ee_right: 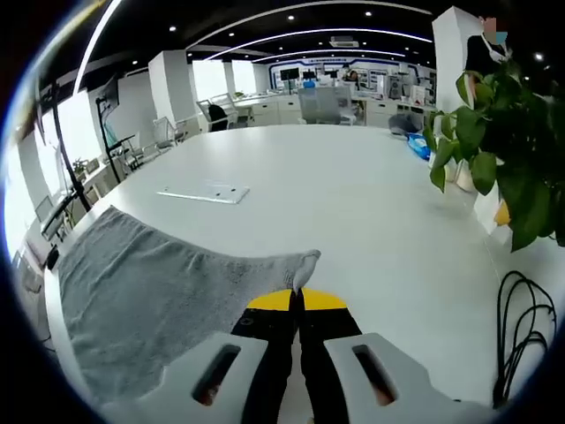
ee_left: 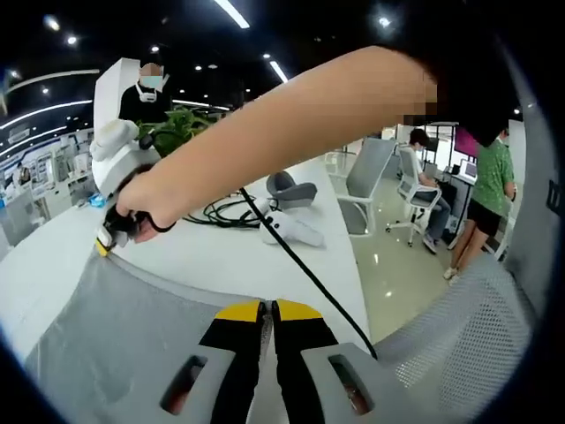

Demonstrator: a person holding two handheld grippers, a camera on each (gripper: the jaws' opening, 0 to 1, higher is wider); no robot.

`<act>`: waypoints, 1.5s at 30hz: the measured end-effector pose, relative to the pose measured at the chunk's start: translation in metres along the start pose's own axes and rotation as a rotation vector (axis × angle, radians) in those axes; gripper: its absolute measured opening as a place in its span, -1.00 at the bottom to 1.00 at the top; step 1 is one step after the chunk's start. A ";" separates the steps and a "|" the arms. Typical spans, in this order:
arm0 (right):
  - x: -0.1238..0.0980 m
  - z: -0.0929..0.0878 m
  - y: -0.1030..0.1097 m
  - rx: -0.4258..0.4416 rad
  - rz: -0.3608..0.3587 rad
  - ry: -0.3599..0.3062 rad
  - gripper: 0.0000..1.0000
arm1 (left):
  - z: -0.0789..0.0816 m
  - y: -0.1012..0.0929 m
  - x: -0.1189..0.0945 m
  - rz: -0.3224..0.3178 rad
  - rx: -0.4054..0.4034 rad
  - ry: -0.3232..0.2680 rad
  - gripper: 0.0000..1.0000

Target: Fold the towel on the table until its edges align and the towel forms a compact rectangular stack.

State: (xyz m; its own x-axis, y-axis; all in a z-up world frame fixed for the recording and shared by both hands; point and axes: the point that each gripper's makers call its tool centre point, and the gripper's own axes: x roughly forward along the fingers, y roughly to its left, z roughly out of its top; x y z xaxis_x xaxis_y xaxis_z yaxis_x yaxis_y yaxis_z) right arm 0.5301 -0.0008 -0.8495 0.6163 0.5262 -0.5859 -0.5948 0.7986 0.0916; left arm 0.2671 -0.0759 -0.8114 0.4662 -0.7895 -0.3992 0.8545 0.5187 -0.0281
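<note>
Jaws of the left gripper are pinched tight on the near edge of the gray towel. Jaws of the right gripper are pinched tight on a far corner of it. The towel lies spread on the white surface, so this looks like the first fold. Next, both held ends should be carried over to meet the other edge. Farther off are black cables and a green plant.

tongs: yellow tips, black jaws | body: light grey, slotted | cable: black | arm: bare
</note>
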 end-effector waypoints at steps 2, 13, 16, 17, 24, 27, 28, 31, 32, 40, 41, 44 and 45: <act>-0.001 0.007 0.005 0.013 0.006 -0.015 -1.00 | 0.005 0.002 -0.007 0.010 -0.009 -0.018 -0.91; -0.011 0.042 0.042 -0.024 0.023 -0.044 -1.00 | 0.030 0.012 -0.057 0.061 -0.011 -0.097 -0.91; -0.014 0.054 0.055 -0.024 0.032 -0.060 -1.00 | 0.034 0.014 -0.070 0.076 -0.018 -0.115 -0.91; -0.015 0.057 0.058 -0.026 0.033 -0.064 -1.00 | 0.036 0.016 -0.077 0.085 -0.022 -0.124 -0.91; -0.018 0.082 0.087 -0.018 0.053 -0.092 -1.00 | 0.051 0.028 -0.120 0.130 -0.056 -0.178 -0.91; -0.016 0.091 0.103 -0.025 0.064 -0.101 -1.00 | 0.056 0.037 -0.144 0.157 -0.068 -0.201 -0.91; -0.016 0.094 0.108 -0.026 0.068 -0.105 -1.00 | 0.057 0.039 -0.151 0.167 -0.075 -0.209 -0.91; -0.016 0.103 0.123 -0.034 0.078 -0.116 -1.00 | 0.059 0.045 -0.167 0.190 -0.087 -0.223 -0.91; -0.016 0.107 0.129 -0.051 0.079 -0.120 -1.00 | 0.059 0.047 -0.176 0.200 -0.091 -0.227 -0.91; -0.019 0.135 0.168 -0.067 0.107 -0.154 -1.00 | 0.059 0.056 -0.224 0.235 -0.072 -0.247 -0.91; -0.019 0.138 0.173 -0.070 0.113 -0.157 -1.00 | 0.059 0.058 -0.229 0.240 -0.073 -0.252 -0.91; -0.021 0.146 0.190 -0.102 0.127 -0.164 -1.00 | 0.062 0.064 -0.248 0.267 -0.089 -0.277 -0.91; -0.021 0.148 0.194 -0.107 0.131 -0.165 -1.00 | 0.062 0.065 -0.252 0.274 -0.090 -0.279 -0.91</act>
State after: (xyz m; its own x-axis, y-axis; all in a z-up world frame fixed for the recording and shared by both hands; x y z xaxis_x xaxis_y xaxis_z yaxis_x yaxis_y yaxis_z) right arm 0.4783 0.1863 -0.6998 0.6013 0.6709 -0.4340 -0.7210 0.6897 0.0673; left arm 0.2197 0.1363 -0.6563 0.7287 -0.6706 -0.1388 0.6725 0.7390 -0.0404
